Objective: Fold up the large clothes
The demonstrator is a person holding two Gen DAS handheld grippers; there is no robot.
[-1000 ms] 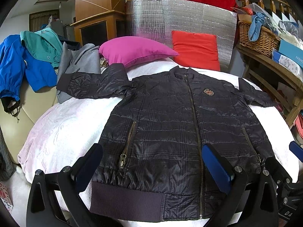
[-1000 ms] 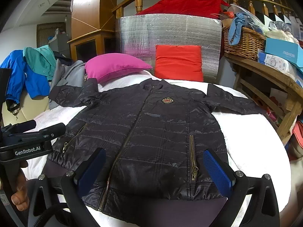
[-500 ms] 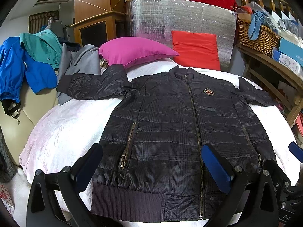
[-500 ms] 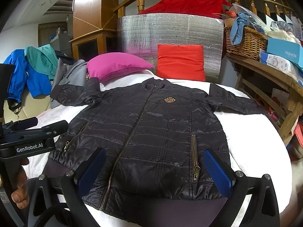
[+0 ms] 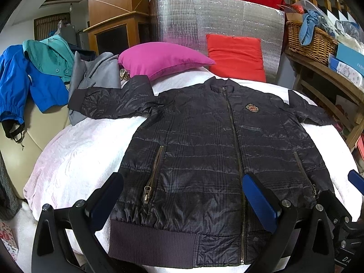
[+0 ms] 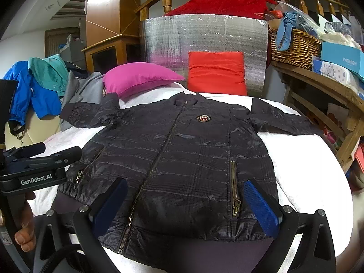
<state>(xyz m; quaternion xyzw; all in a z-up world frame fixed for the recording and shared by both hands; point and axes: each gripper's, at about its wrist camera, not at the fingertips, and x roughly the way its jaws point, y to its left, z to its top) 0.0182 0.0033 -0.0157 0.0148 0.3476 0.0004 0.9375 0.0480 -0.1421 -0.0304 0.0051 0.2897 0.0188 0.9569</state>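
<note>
White bedspread (image 5: 75, 154) | dark jacket (image 5: 218, 150) flat, sleeves spread | magenta pillow (image 5: 163, 59), red cushion (image 5: 236, 59) behind collar | left gripper (image 5: 184, 198) and right gripper (image 6: 186, 204) fingers wide, empty, above hem

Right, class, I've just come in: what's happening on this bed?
A person holds a claw in each hand over a dark quilted jacket spread flat, zipped, sleeves out, on a white bedcover. The left claw and right claw both hover open above the hem. Nothing is gripped; no fold is started.
</note>
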